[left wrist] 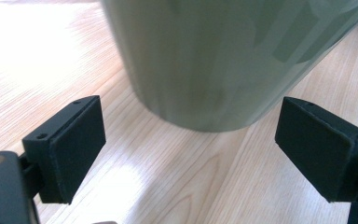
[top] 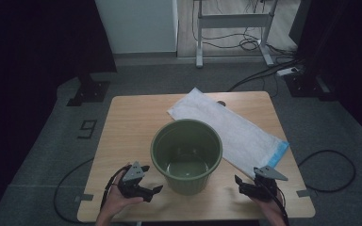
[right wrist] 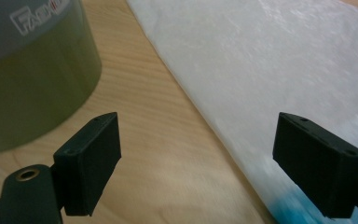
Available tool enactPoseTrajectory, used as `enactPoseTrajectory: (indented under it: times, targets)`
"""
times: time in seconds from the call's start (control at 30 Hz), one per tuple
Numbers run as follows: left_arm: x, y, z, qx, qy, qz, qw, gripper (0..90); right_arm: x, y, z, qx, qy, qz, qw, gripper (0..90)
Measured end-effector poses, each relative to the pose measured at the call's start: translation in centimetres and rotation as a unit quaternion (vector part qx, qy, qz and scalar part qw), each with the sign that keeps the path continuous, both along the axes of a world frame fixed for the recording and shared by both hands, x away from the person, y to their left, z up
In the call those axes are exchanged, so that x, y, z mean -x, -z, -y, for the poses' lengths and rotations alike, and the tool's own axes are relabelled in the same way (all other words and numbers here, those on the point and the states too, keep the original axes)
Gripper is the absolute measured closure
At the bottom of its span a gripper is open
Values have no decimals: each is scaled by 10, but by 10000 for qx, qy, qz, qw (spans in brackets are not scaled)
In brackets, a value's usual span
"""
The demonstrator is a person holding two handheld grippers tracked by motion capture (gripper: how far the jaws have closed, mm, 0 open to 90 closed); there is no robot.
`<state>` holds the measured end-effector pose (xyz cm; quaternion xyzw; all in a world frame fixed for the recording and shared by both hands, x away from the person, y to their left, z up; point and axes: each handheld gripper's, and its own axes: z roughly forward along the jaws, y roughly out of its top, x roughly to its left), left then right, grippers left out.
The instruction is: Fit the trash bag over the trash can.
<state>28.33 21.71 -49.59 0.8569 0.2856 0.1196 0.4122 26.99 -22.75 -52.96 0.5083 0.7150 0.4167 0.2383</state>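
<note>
A green bucket [top: 186,155] stands near the table's [top: 122,141] front edge, a white bag [top: 231,129] lying at its two o'clock. The left gripper [top: 153,191] at seven o'clock and right gripper [top: 243,187] at four o'clock hover, jaws spread wide, empty.

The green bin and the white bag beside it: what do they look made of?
The green bin looks like moulded plastic, semi-gloss: smooth walls, a shiny inner floor. The white bag looks like thin plastic film with a faint crinkled sheen and a blue end; non-woven fabric cannot be ruled out.
</note>
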Motion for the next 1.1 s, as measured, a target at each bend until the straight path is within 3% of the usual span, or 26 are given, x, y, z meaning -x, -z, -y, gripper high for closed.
enactPoseTrajectory:
  times: [0.03,0.13,0.17,0.33,0.5,0.53,0.57,0.63,0.73,0.83,0.97,1.1]
  targets:
    - [-2,2,-5,-46,-127,-41,9999,84,-9,-2,-8,72,49,-48,10000,158]
    - [-5,6,-10,-56,-202,-92,9997,91,-27,0,-19,155,86,-147,9997,199]
    - [-5,7,-12,-45,-212,-114,9997,91,-27,0,-19,155,86,-147,9997,199]
    - [-7,11,-21,-130,-308,-148,9993,92,-71,17,-41,378,68,-583,9976,256]
    - [-8,11,-27,-79,-413,-164,9990,96,-89,21,-52,606,233,-667,9957,302]
    - [-8,11,-29,-72,-438,-162,9989,96,-89,21,-52,606,233,-667,9957,302]
    - [-8,11,-30,-58,-456,-161,9988,97,-90,20,-52,668,363,-696,9947,372]
    - [-8,11,-32,-35,-481,-161,9987,97,-90,20,-52,665,418,-689,9945,417]
    - [-8,11,-33,-33,-508,-179,9985,98,-86,21,-43,591,660,-558,9945,653]
    - [-8,13,-35,2,-534,-211,9984,109,-72,24,-28,420,992,-448,9932,802]
    - [-8,15,-39,46,-605,-227,9979,117,-58,24,-17,388,1169,-461,9913,837]
    - [-9,16,-39,47,-659,-250,9975,120,-33,24,3,383,1317,-481,9894,867]
